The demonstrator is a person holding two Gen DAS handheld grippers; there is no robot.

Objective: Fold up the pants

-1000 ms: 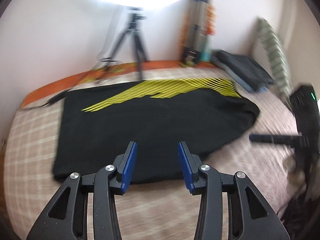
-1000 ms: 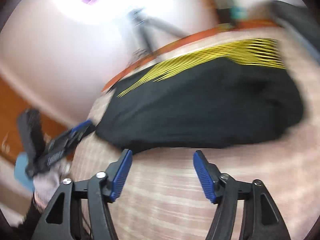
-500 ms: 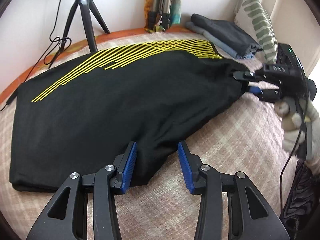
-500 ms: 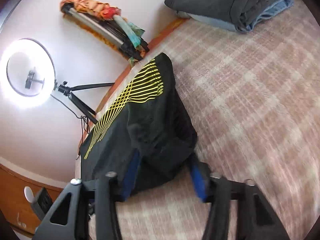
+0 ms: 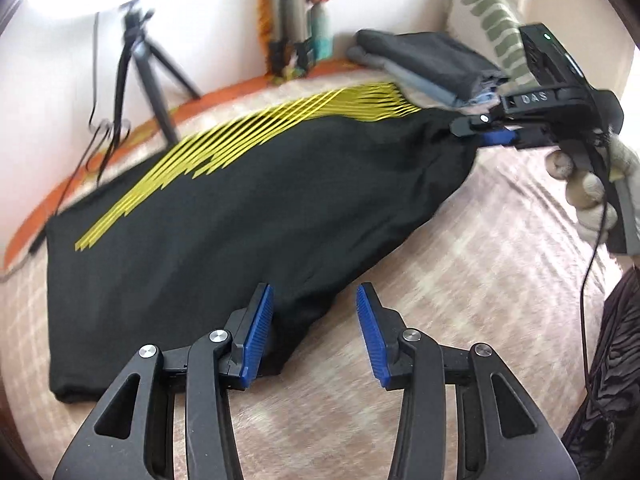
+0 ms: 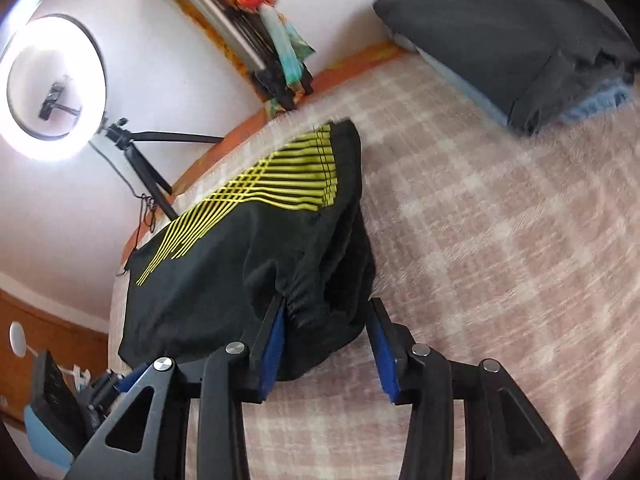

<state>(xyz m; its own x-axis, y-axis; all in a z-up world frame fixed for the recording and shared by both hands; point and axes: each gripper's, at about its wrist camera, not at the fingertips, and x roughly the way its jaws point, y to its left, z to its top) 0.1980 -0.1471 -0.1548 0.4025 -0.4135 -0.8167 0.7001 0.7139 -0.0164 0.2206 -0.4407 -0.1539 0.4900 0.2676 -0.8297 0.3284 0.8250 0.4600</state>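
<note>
Black pants with yellow stripes (image 5: 240,208) lie folded lengthwise on a pink checked bed cover (image 5: 460,280). My left gripper (image 5: 314,334) is open at the pants' near edge, with a fold of cloth between its blue pads. My right gripper (image 6: 326,344) is open around the waistband end of the pants (image 6: 256,264), and the bunched cloth sits between its fingers. The right gripper also shows in the left wrist view (image 5: 492,130) at the pants' far right end.
A stack of folded dark and blue clothes (image 6: 512,40) lies at the back right of the bed, with a striped pillow (image 5: 488,20) behind it. A tripod (image 5: 140,60) with a ring light (image 6: 52,84) stands by the wall. An orange bed edge (image 5: 240,88) runs along the back.
Both grippers have closed in on the pants from above the bed. The right gripper has reached the waistband end and lifted it a little. The left gripper has shifted right along the near edge.
</note>
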